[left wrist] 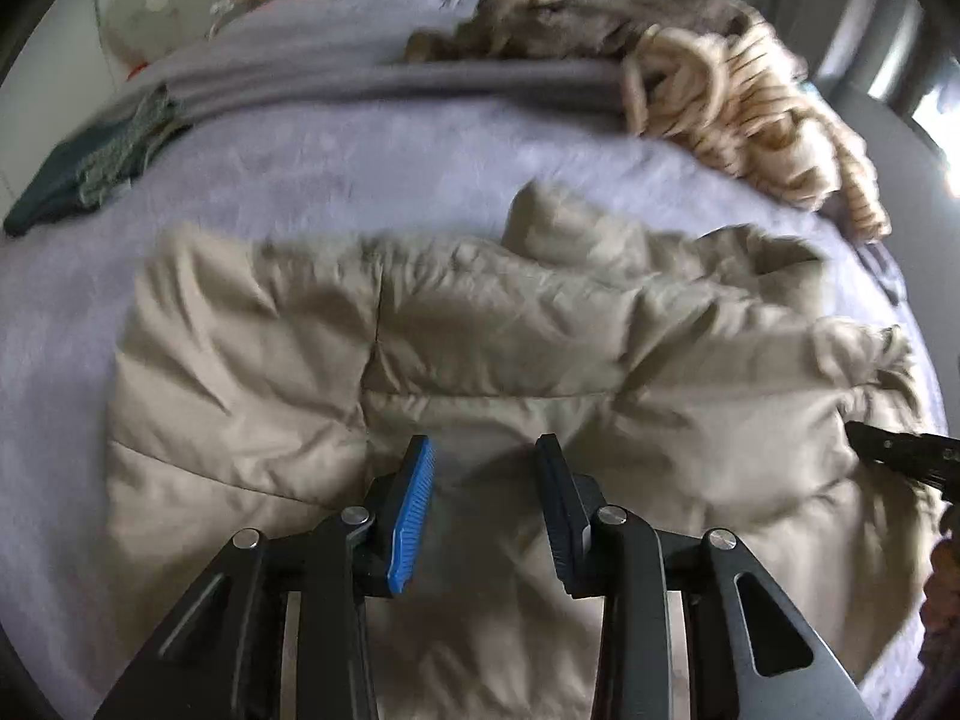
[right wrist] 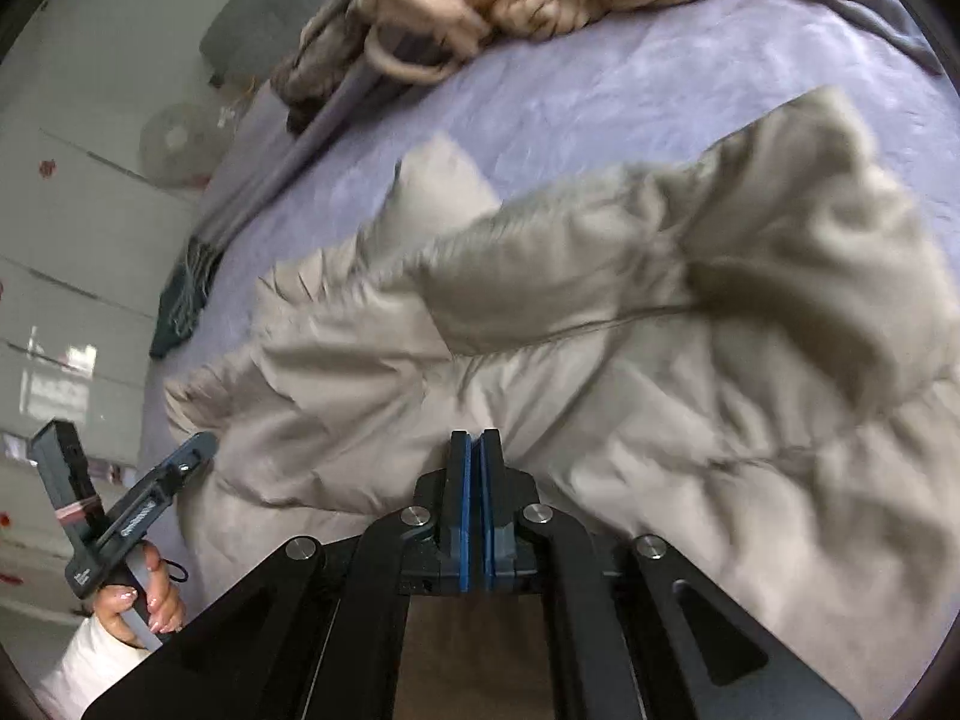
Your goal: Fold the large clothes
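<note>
Left tool (left wrist: pixel 485 450) gapes empty over the beige coat (left wrist: pixel 480 360), right tool (right wrist: pixel 474 444) pinched closed, empty; best grab the hem evenly.

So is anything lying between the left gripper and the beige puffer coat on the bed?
Nothing visible. The left gripper hangs directly over the beige puffer coat, jaws apart with only air between them. The chunky knit blanket and dark green garment lie off at the bed's far side.

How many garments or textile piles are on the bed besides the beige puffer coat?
2 that I can tell: a dark green folded garment at the bed's left edge, and a cream chunky-knit pile at the far right. More may be hidden beneath it.
</note>
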`<state>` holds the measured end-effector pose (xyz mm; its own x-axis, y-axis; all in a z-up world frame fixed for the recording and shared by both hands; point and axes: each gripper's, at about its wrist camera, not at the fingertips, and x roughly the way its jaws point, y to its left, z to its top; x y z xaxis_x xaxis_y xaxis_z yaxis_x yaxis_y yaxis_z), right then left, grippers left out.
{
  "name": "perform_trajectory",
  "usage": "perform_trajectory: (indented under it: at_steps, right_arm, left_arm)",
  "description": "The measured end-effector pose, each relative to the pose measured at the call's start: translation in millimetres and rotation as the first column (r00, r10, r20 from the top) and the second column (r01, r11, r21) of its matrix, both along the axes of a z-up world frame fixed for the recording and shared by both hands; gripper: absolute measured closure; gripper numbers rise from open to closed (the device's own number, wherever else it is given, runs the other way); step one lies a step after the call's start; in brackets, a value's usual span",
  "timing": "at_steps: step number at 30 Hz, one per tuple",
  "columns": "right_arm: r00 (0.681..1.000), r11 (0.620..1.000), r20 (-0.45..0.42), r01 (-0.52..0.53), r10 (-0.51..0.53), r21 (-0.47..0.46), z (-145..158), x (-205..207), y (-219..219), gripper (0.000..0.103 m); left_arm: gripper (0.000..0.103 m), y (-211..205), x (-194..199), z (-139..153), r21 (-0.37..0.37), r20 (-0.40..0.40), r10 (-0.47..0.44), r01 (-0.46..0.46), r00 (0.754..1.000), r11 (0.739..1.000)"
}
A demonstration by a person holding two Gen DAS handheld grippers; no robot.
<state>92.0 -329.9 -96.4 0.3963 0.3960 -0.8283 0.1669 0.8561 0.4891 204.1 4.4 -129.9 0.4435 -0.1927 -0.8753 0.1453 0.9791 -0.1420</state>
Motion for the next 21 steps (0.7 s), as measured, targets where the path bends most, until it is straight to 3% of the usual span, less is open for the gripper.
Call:
perform_trajectory:
  at_steps: [4, 10, 14, 19, 21]
  right_arm:
    - [1.0, 1.0, 0.004, 0.013, -0.013, 0.0, -15.0, 18.2, -1.1, 0.103]
    - [1.0, 1.0, 0.005, 0.013, -0.013, 0.011, -18.5, 40.3, -9.9, 0.103]
    - [0.996, 0.99, 0.029, 0.089, -0.086, -0.106, 1.6, 38.3, -45.6, 0.103]
    - [0.978, 0.951, 0.02, 0.205, -0.206, -0.234, 7.1, 25.3, -98.1, 0.103]
    - [0.976, 0.947, 0.009, 0.215, -0.219, -0.24, -0.7, 26.3, -106.7, 0.103]
  left_arm:
    - [0.065, 4.0, 15.0, -16.9, 0.011, 0.016, 0.056, -0.056, 0.998, 0.998]
    - [0.065, 10.5, 43.0, -22.5, 0.036, 0.01, 0.057, -0.057, 0.998, 0.998]
    - [0.065, 35.7, 51.4, -18.7, 0.11, 0.045, 0.084, -0.089, 0.995, 0.99]
    - [0.065, 64.3, 65.8, -29.7, 0.094, 0.03, 0.152, -0.154, 0.988, 0.984]
    - [0.065, 62.6, 71.7, -37.4, 0.1, 0.032, 0.162, -0.164, 0.986, 0.981]
